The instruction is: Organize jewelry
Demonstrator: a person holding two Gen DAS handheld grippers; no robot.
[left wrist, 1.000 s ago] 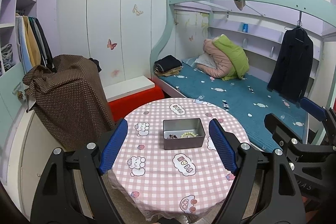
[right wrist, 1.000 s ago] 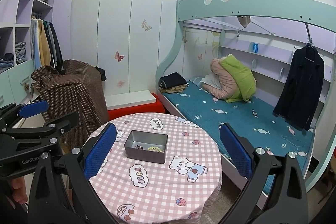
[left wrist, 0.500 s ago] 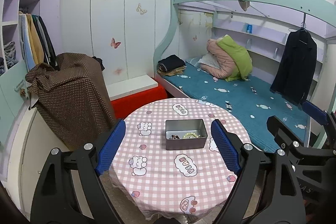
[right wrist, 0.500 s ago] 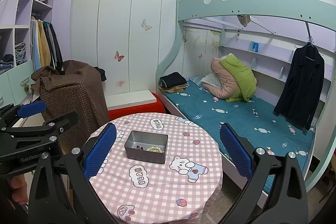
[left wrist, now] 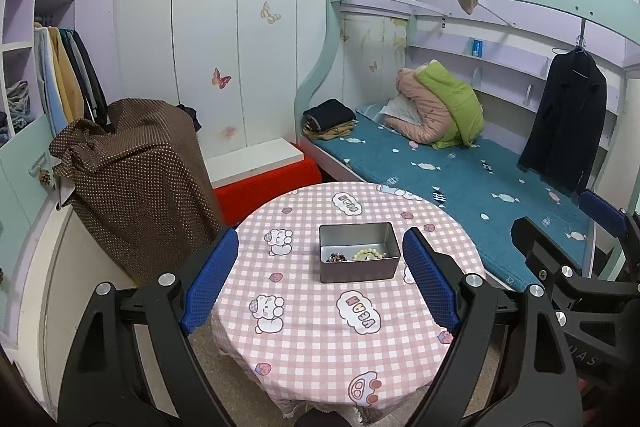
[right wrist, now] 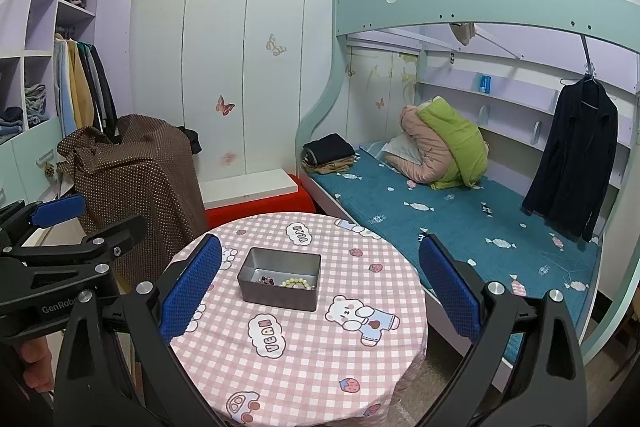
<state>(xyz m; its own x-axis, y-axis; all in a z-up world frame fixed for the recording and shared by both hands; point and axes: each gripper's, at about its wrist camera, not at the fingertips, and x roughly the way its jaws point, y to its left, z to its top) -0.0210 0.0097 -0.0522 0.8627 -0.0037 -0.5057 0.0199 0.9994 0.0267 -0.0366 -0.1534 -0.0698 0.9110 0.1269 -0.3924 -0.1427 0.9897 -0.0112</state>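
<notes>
The left gripper (left wrist: pixel 320 279) is hovering above the near side of the round table (left wrist: pixel 312 347) with its blue pads spread wide and gripping nothing; the right gripper (right wrist: pixel 320 291) is doing likewise, jaws apart and empty. Beyond them, a grey metal tin (left wrist: pixel 359 257) is sitting near the table's middle, holding a dark bead bracelet (left wrist: pixel 336 257) beside a pale green bracelet (left wrist: pixel 370 253). Farther back, a bunk bed (left wrist: pixel 460 171) is standing against the wall.
</notes>
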